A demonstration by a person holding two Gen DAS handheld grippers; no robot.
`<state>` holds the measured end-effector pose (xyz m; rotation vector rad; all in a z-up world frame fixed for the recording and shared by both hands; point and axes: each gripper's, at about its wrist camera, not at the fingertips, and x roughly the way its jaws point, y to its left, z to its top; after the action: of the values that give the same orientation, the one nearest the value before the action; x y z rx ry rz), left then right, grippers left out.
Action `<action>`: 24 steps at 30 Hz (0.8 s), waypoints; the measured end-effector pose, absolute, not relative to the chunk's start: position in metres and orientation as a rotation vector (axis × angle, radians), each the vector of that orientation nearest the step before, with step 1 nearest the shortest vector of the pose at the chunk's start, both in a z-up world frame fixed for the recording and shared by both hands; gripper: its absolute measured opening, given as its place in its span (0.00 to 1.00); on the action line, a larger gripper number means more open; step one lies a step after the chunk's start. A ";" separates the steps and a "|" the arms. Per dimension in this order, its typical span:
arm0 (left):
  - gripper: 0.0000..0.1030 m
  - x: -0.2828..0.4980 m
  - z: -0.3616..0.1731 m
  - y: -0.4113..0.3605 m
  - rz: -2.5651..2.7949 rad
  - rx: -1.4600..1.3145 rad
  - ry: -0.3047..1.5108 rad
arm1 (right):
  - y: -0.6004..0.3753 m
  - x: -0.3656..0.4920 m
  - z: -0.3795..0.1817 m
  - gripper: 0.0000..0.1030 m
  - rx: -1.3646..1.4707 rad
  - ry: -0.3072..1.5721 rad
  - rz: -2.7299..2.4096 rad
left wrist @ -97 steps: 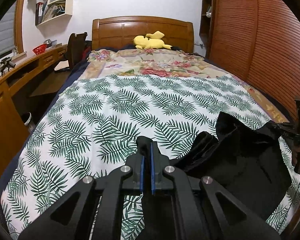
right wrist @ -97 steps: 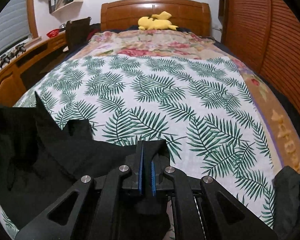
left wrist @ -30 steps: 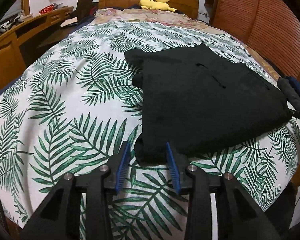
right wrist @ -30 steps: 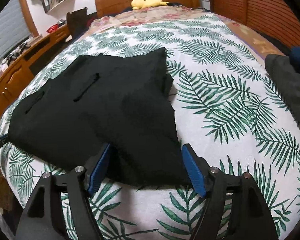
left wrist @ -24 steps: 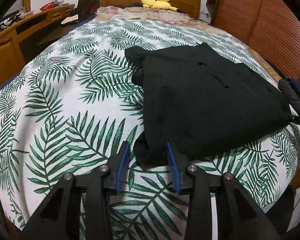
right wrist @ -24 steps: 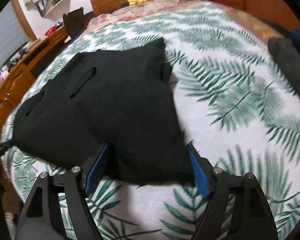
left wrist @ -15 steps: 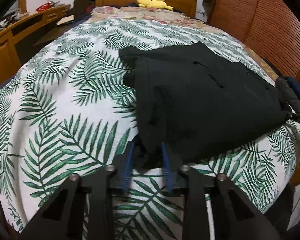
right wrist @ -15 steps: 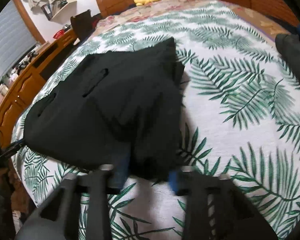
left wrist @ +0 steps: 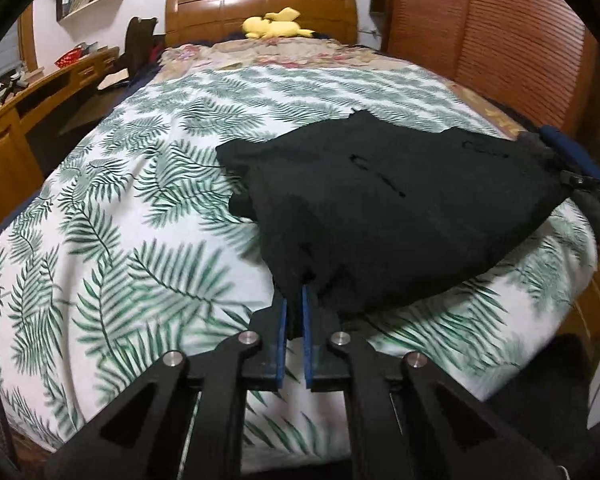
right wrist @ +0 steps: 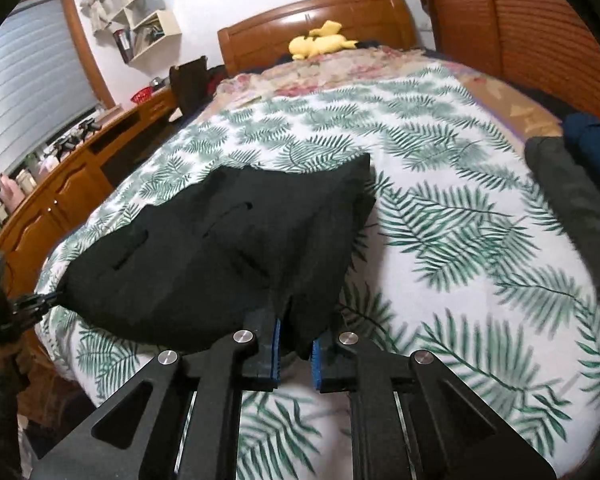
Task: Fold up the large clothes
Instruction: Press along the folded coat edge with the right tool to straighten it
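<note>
My left gripper (left wrist: 294,312) is closed on one near corner of the black garment (left wrist: 400,208); my right gripper (right wrist: 296,340) pinches the other near corner, its blue pads (right wrist: 276,344) narrowed onto the cloth. The garment lies spread on the leaf-print bedspread (left wrist: 140,200), toward the foot of the bed. A wall shelf (right wrist: 148,28) holds books and papers; titles are unreadable. A red basket (right wrist: 141,95) sits on the desk (right wrist: 80,176); contents cannot be determined.
</note>
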<state>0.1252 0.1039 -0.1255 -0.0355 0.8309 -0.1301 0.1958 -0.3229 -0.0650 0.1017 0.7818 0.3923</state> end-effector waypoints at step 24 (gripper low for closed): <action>0.27 0.083 -0.091 0.072 -0.161 -0.050 0.809 | -0.371 0.148 -0.105 0.16 0.111 0.878 0.303</action>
<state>0.0833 0.0722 -0.0905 -0.0502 0.8086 -0.1607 0.1485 -0.3710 -0.1050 0.1105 0.8779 0.3026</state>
